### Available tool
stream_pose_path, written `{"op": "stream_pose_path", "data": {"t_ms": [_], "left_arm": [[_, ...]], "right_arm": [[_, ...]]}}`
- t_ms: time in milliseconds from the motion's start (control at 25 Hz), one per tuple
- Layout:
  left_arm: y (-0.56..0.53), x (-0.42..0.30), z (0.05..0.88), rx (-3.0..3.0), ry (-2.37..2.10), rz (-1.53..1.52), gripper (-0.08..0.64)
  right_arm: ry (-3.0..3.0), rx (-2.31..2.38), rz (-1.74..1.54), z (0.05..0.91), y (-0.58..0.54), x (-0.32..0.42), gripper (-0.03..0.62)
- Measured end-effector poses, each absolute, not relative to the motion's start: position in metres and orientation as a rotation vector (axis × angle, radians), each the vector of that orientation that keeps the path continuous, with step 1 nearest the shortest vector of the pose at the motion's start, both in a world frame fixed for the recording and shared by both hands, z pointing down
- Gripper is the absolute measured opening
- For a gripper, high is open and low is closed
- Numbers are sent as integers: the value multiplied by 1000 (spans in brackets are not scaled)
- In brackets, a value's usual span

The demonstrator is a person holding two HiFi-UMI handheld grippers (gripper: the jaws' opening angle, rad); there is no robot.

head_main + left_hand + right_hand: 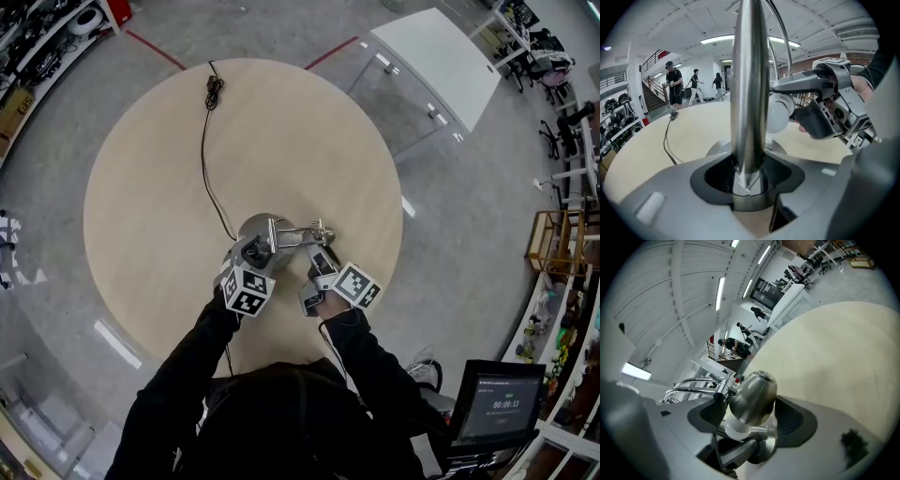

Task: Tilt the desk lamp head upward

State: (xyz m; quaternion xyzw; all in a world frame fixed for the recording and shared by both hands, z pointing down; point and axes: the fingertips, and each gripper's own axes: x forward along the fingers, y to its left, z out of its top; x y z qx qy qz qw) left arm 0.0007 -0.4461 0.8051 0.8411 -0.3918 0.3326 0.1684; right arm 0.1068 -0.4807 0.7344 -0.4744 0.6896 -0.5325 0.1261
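A chrome desk lamp (261, 232) stands on the round wooden table (281, 122), near its front edge. Its upright pole (749, 93) rises between the jaws of my left gripper (749, 183), whose pads press on it just above the base. My right gripper (752, 416) is shut on the rounded chrome lamp head (753, 394), with the white bulb (736, 430) showing under it. In the head view the left gripper (253, 253) and the right gripper (319, 258) sit side by side at the lamp. From the left gripper view, the right gripper (806, 101) holds the head with the bulb (780, 112) facing me.
The lamp's black cord (206, 159) runs across the table to a coiled plug end (214, 89) at the far edge. A white table (436, 61) stands beyond on the right, a monitor (492, 403) at the lower right. People (672, 82) walk far off.
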Motion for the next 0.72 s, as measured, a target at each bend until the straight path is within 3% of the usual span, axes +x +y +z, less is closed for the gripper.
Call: {"op": "stream_pose_path", "data": {"t_ms": [720], "left_arm": [[-440,-5,812,2408,-1117,934,218]], "right_arm": [[2262,-1661,-1213,685,-487,141,342]]}}
